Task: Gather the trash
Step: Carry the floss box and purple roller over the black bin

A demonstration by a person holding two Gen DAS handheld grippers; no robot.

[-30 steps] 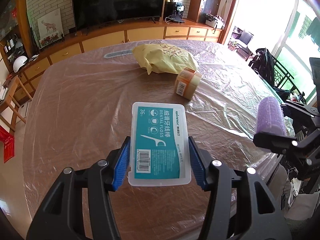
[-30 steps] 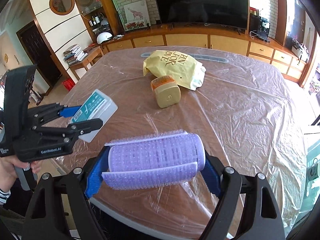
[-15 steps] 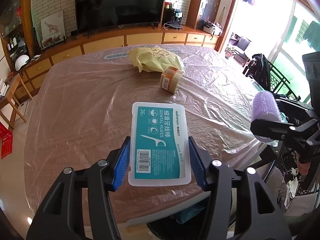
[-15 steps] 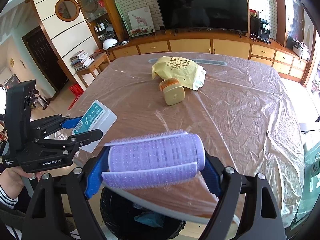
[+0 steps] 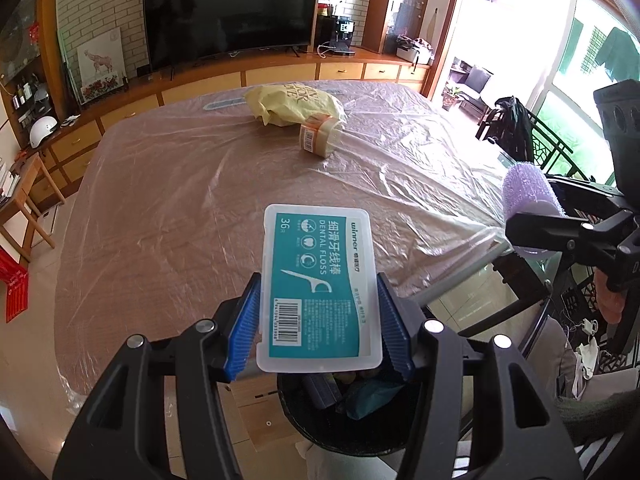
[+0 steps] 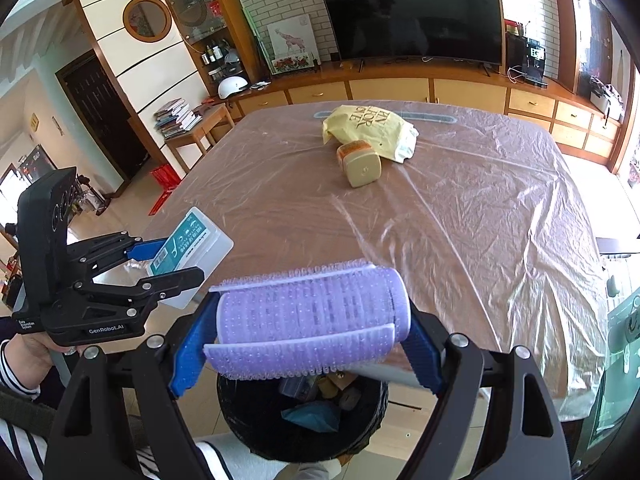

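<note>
My left gripper (image 5: 318, 320) is shut on a clear dental floss box with a teal label (image 5: 318, 280), held above the near table edge; the box also shows in the right wrist view (image 6: 190, 246). My right gripper (image 6: 308, 344) is shut on a purple hair roller (image 6: 312, 316), also seen in the left wrist view (image 5: 528, 196). Both are held over a black trash bin (image 6: 248, 424) with trash inside, below the table edge; it also shows in the left wrist view (image 5: 320, 428). A yellow bag (image 6: 368, 128) and a small tan jar (image 6: 360, 164) lie far on the table.
The table (image 6: 460, 208) is covered with clear plastic sheeting. A TV cabinet (image 6: 400, 88) runs along the far wall. A side table with books (image 6: 188, 128) stands left. A chair with dark clothes (image 5: 516, 132) stands right of the table.
Both grippers have pulled back from over the table to beyond its near edge, still holding their items. The black bin has come into view beneath them.
</note>
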